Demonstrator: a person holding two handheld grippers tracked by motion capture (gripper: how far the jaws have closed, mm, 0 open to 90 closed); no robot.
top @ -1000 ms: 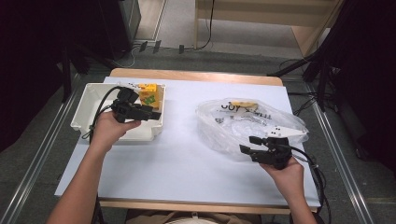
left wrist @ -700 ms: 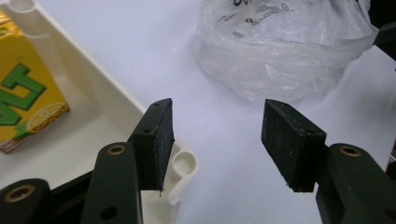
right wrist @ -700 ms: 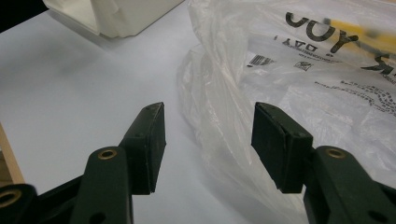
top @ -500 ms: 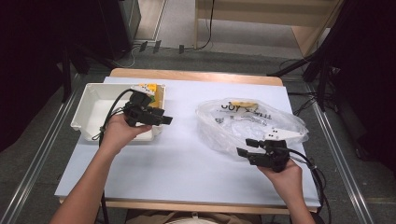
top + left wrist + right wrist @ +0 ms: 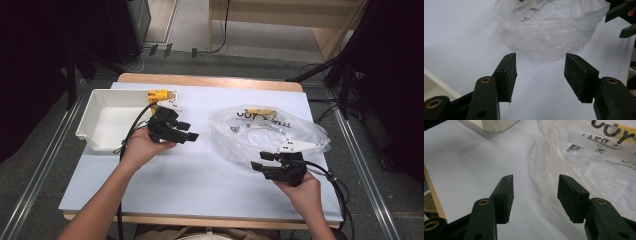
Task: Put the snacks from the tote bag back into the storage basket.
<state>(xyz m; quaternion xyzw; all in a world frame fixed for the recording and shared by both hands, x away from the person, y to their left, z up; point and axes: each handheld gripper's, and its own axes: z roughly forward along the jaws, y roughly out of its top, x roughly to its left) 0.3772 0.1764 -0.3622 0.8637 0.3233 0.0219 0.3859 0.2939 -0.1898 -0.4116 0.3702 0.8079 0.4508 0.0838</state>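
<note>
My left tongs (image 5: 186, 131) and right tongs (image 5: 261, 161) both gape wide, holding nothing. The crumpled clear plastic bag with black print (image 5: 270, 132) lies ungrasped on the white table (image 5: 200, 185), just ahead of both. Gripping it remains; its contents look unclear, perhaps something yellow.

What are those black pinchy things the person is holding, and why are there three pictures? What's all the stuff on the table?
Those are claws, hand tools with two black jaws that squeeze like tongs. A person holds the left claw in one hand and the right claw in the other. One picture comes from a camera up high, looking down at the white table. The other two come from little cameras riding on each claw, so you see its own jaws close up. On the table sit a crinkly clear plastic bag with printing on it and a white tray with a yellow box at its far corner. Both claws are open and hold nothing; the right one's jaws have just been closing a little beside the bag.
</note>
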